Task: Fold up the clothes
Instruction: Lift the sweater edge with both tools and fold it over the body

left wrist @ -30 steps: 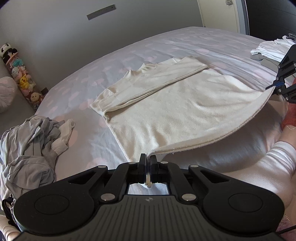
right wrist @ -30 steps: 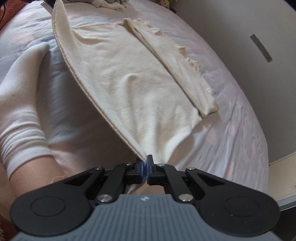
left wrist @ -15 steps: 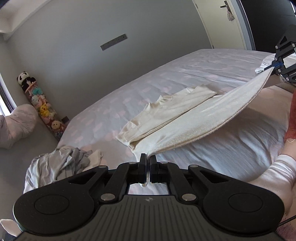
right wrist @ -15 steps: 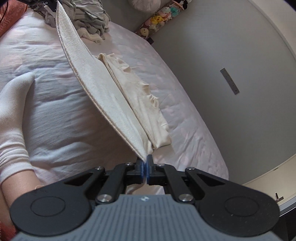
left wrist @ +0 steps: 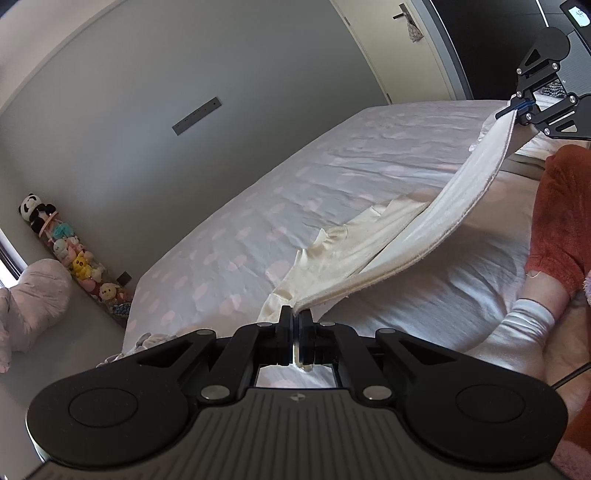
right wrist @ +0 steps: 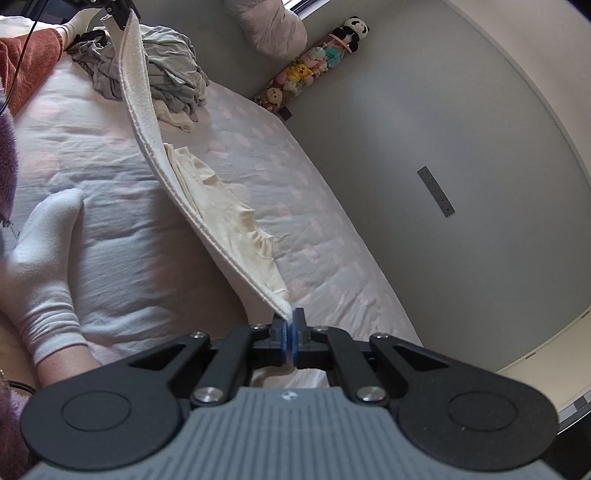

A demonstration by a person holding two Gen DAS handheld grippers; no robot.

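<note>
A cream shirt (left wrist: 424,236) hangs stretched between my two grippers above the bed, its hem edge taut and its upper part with folded sleeves trailing on the sheet. My left gripper (left wrist: 295,314) is shut on one hem corner. The right gripper (left wrist: 517,107) shows at the far right of the left wrist view, pinching the other corner. In the right wrist view the shirt (right wrist: 221,221) runs from my right gripper (right wrist: 290,317), shut on its corner, up to the left gripper (right wrist: 118,14) at the top left.
The bed (left wrist: 295,192) has a pale sheet with pink spots. A heap of grey clothes (right wrist: 166,70) lies near its far corner. A person's socked feet (right wrist: 44,251) and orange trouser leg (left wrist: 554,229) rest on the bed. Plush toys (left wrist: 74,258) line the wall.
Both grippers rose with the hem corners, lifting most of the shirt's body off the bed; it went from lying nearly flat to hanging edge-on, only the collar end trailing.
</note>
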